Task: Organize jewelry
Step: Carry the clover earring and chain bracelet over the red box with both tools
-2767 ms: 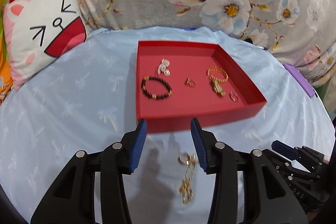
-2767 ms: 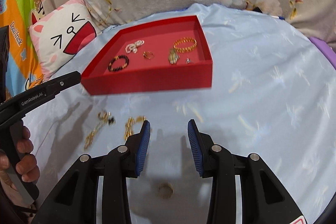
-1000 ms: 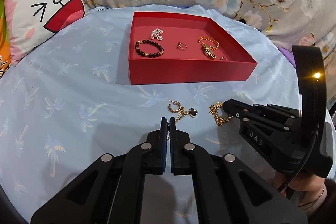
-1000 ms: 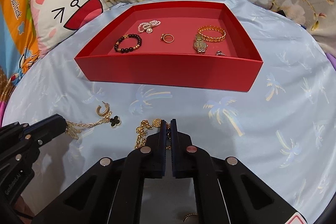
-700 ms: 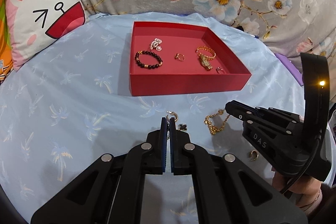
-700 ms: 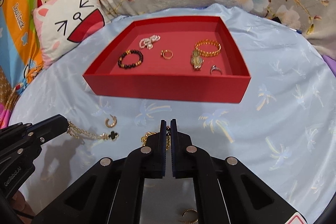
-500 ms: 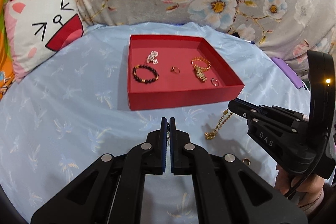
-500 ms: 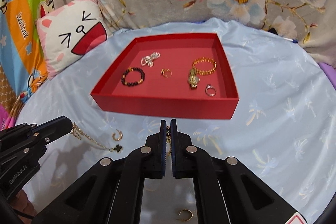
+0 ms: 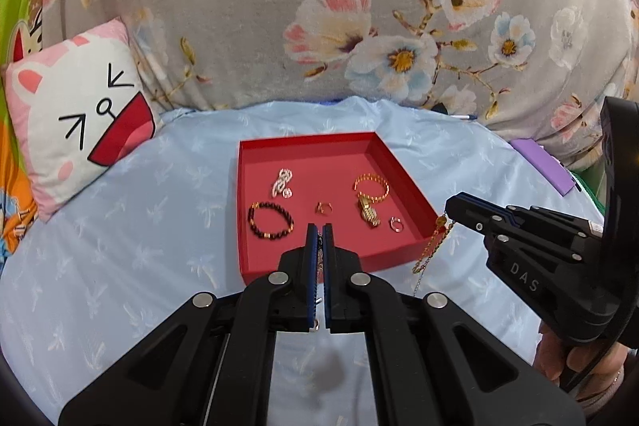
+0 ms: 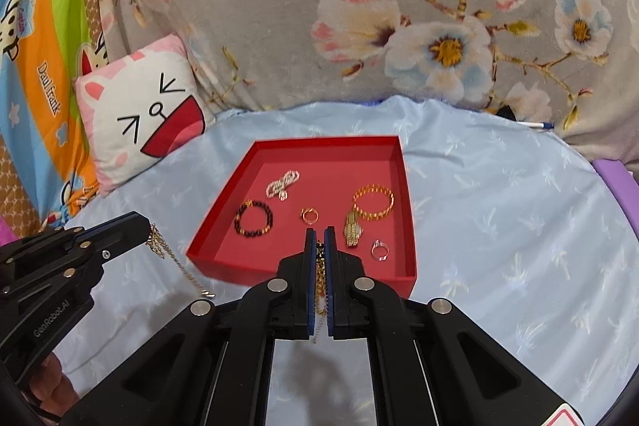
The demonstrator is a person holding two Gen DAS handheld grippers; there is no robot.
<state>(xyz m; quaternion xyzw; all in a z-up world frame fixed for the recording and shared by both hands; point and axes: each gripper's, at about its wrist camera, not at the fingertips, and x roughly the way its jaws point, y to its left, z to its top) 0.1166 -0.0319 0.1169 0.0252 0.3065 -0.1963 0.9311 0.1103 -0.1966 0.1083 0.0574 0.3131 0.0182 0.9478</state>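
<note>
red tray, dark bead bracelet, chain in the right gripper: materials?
Red tray: looks like matte card or board, with thin flat walls and no shine. Dark bead bracelet: glossy dark beads, stone or glass, with gold spacers. Chain: shiny gold-tone metal links hanging from the right gripper.

This was a home, most likely a bedroom or sitting corner. A pale blue sheet (image 9: 120, 266) with a palm print covered a soft surface, backed by grey flowered fabric (image 9: 319, 6), a cartoon cat cushion (image 9: 76, 118) and a bright children's blanket (image 10: 36, 26).
</note>
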